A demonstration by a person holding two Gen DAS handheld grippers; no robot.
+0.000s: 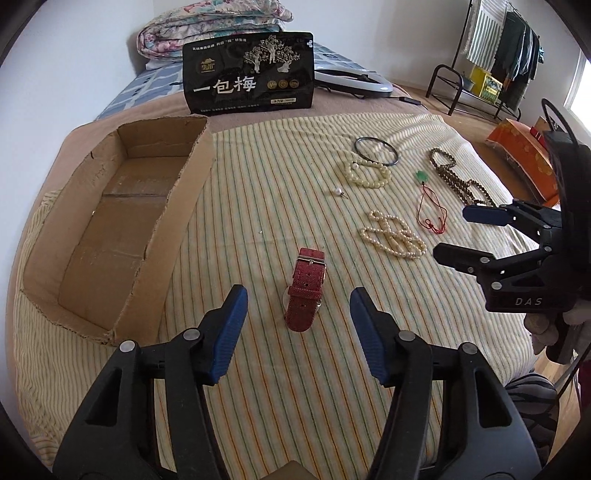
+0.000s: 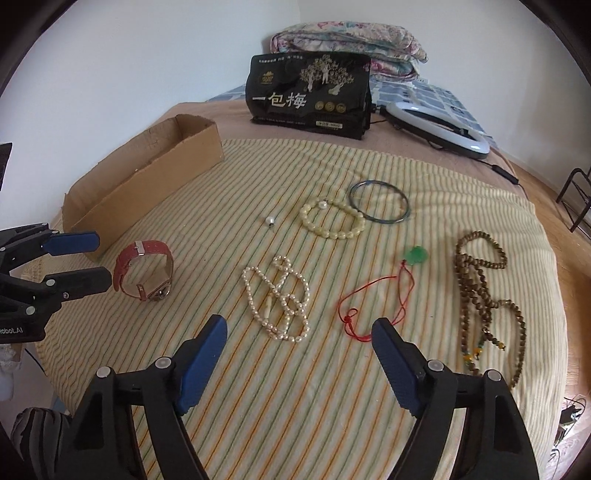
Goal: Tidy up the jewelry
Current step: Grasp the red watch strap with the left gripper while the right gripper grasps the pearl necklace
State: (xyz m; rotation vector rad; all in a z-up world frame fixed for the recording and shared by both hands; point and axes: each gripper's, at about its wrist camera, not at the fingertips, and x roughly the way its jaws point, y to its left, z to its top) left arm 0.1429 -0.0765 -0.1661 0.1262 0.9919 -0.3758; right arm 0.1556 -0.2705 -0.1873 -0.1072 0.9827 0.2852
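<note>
A red-strapped watch (image 1: 306, 288) (image 2: 144, 271) stands on the striped cloth just ahead of my open, empty left gripper (image 1: 298, 301) (image 2: 98, 258). An open cardboard box (image 1: 110, 221) (image 2: 147, 184) sits to its left. A pearl necklace (image 1: 393, 234) (image 2: 277, 299), a red cord with a green pendant (image 1: 432, 210) (image 2: 384, 291), a pale bead bracelet (image 1: 367, 173) (image 2: 332, 219), a dark bangle (image 1: 376, 151) (image 2: 380, 206), brown prayer beads (image 1: 458, 177) (image 2: 484, 288) and a loose pearl (image 1: 338, 192) (image 2: 270, 221) lie spread out. My right gripper (image 2: 299, 328) (image 1: 450, 234) is open and empty, before the necklace and cord.
A black snack bag (image 1: 251, 72) (image 2: 310, 92) stands at the back, with a ring light (image 1: 354, 79) (image 2: 439, 129) and folded quilts (image 1: 214, 29) (image 2: 347, 40) behind. A clothes rack (image 1: 495, 55) stands on the floor at right.
</note>
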